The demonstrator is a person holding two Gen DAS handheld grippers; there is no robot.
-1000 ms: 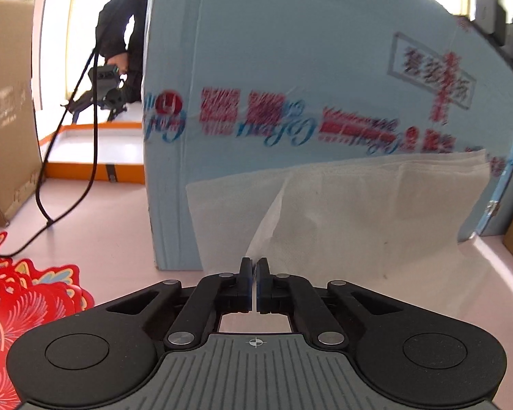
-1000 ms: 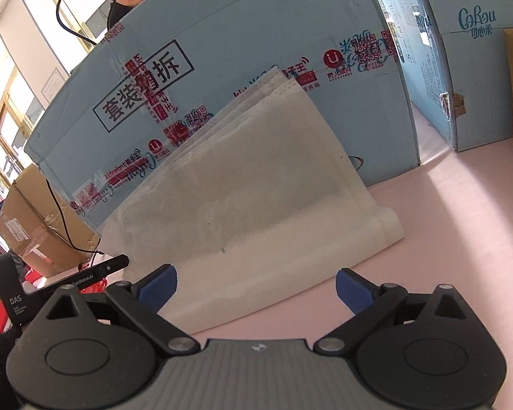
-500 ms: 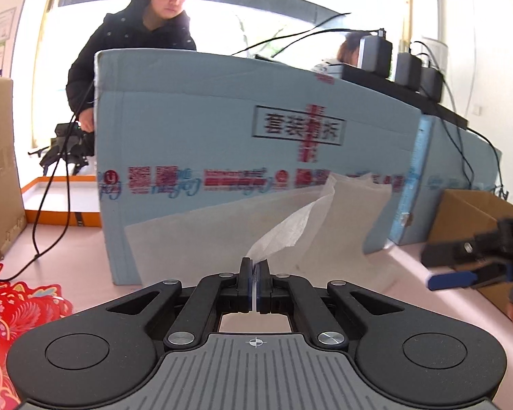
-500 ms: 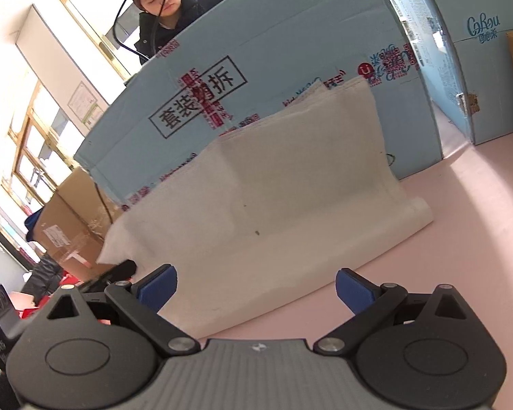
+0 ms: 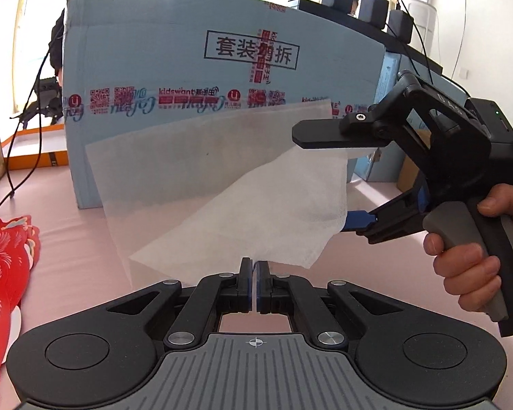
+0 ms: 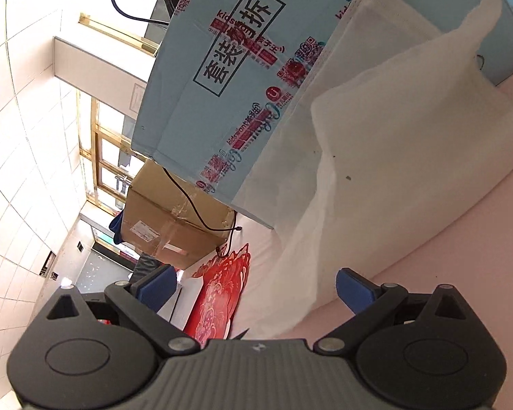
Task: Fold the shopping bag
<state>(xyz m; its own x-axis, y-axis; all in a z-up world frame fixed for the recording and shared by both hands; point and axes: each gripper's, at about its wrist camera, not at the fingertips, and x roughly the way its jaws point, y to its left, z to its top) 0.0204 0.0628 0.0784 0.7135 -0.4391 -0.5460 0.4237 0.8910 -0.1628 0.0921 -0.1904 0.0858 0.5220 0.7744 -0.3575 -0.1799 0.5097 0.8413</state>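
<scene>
A white non-woven shopping bag (image 5: 201, 164) leans against a blue carton, its near flap (image 5: 273, 212) lifted off the pink table. My left gripper (image 5: 254, 266) is shut on the flap's lower edge. In the left wrist view my right gripper (image 5: 325, 177) comes in from the right in a person's hand. It is open and turned on its side, one finger above the flap's right edge and the blue-padded finger (image 5: 359, 220) below, neither pressing. In the right wrist view the bag (image 6: 393, 136) fills the right side, with fabric running down between the right gripper's (image 6: 254, 285) wide-apart blue pads.
The big blue carton (image 5: 174, 54) stands behind the bag, with a person behind it. Red paper cut-outs (image 5: 3, 273) lie at the left on the pink table (image 5: 376, 266). A brown cardboard box (image 6: 174, 225) and black cables (image 5: 24, 130) sit further left; chargers line the back ledge.
The left gripper has drawn the bag's flap out toward the right. The right gripper has rolled onto its side and closed in around the flap's right edge, still open.
</scene>
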